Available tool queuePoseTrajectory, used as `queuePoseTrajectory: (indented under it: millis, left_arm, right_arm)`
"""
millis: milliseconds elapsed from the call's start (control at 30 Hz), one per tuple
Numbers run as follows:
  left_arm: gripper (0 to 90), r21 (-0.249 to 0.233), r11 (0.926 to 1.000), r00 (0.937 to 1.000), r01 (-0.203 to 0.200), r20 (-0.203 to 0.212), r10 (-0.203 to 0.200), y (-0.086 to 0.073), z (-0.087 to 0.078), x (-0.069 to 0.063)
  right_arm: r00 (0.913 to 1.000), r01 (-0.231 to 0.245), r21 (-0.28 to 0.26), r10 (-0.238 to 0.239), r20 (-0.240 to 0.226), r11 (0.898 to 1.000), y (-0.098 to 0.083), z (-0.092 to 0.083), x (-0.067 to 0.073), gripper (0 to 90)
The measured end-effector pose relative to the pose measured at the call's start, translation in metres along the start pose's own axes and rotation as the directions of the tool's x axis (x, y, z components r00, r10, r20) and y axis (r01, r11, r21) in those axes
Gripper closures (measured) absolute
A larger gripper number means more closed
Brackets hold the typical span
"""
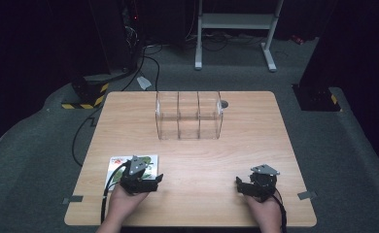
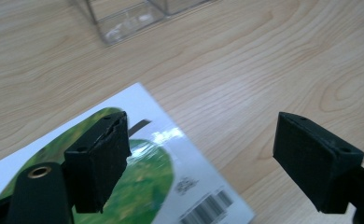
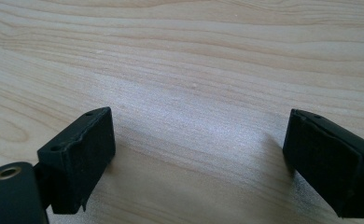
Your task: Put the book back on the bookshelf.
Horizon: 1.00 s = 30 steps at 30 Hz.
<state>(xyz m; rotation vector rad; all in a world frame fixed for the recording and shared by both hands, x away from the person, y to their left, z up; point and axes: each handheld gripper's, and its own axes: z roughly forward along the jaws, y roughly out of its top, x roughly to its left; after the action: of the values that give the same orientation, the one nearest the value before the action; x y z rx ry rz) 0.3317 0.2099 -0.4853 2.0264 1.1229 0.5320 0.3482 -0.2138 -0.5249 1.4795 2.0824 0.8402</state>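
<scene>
Looking down from the high view, I see my left gripper [image 1: 140,178] over the near left part of the wooden table [image 1: 192,160], its jaws spread wide with nothing between them. Just under it lies the flat packet [image 2: 171,186], white with a green picture and a barcode, flat on the table. My right gripper [image 1: 256,185] is well apart at the near right, jaws also spread, over bare wood. A clear three-compartment box [image 1: 189,115] stands farther back.
</scene>
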Motion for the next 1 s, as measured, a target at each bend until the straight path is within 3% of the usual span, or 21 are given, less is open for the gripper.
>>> queuePoseTrajectory:
  millis: [200, 300, 433, 633, 867, 1000]
  left_arm:
    - [17.8, 0.004, 0.9994, 0.9984, 0.034, -0.046, -0.034, -0.008, -0.014, 0.025]
    - [17.8, -0.005, 0.9969, 0.9947, 0.078, -0.067, -0.078, -0.016, -0.021, 0.04]
    - [17.8, -0.017, 0.9916, 0.986, 0.128, -0.105, -0.13, -0.027, -0.031, 0.064]
    - [17.9, -0.039, 0.9756, 0.9653, 0.216, -0.141, -0.22, -0.045, -0.044, 0.092]
    - [17.9, -0.032, 0.961, 0.9488, 0.275, -0.153, -0.276, -0.065, -0.05, 0.109]
    - [18.0, -0.015, 0.9574, 0.9462, 0.288, -0.149, -0.287, -0.072, -0.049, 0.11]
  right_arm:
    - [1.0, 0.002, 0.002, -0.002, -0.003, 1.0, 0.0, 0.0, 0.0, 8.9]
    - [1.0, 0.002, 0.002, -0.002, -0.004, 1.0, 0.0, 0.0, 0.0, 8.9]
    - [1.0, 0.003, 0.002, -0.003, -0.004, 1.0, 0.0, 0.0, 0.0, 8.9]
    - [1.0, 0.002, 0.002, -0.002, -0.004, 1.0, 0.0, 0.0, 0.0, 8.9]
    - [1.0, 0.002, 0.002, -0.002, -0.004, 1.0, 0.0, 0.0, 0.0, 8.9]
    - [1.0, 0.002, 0.002, -0.002, -0.004, 1.0, 0.0, 0.0, 0.0, 8.9]
